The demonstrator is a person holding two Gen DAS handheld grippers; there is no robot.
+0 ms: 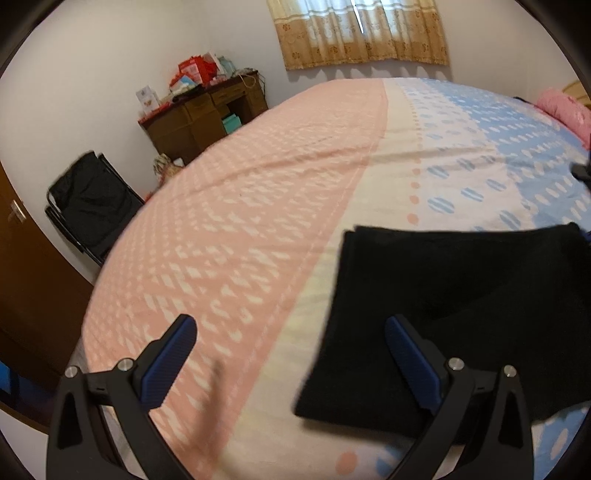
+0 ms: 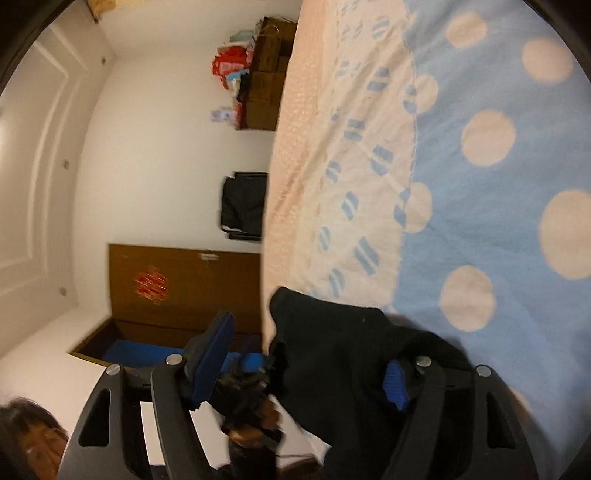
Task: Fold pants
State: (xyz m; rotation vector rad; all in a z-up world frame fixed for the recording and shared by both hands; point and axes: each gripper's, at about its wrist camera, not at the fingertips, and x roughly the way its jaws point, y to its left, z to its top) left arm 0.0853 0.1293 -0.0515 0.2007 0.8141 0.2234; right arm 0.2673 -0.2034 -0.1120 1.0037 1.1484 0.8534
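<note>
Left hand-held gripper (image 1: 290, 350): jaws spread wide, nothing between the blue pads; poised above the near edge of the bed, one finger over the pink part of the cover, the other over the pants.
Right hand-held gripper (image 2: 312, 363): rolled onto its side, jaws apart; black cloth lies across the gap and covers most of one blue pad (image 2: 395, 384), while the other pad stands clear of it. Whether the pads press the cloth cannot be told.
Pants (image 1: 454, 314): black, folded into a flat, roughly rectangular stack, lying on the bed near its near edge, across the cream and blue bands of the cover.
Bed (image 1: 258, 206): cover in pink, cream and blue bands with dots and dashes.
Pink pillow (image 1: 565, 110): far right corner of the bed.
Wooden cabinet (image 1: 207, 118): against the wall beyond the bed, boxes and bags on top.
Folding chair (image 1: 92, 206): black, beside the bed.
Curtain (image 1: 362, 33): patterned, beige, on the far wall.
</note>
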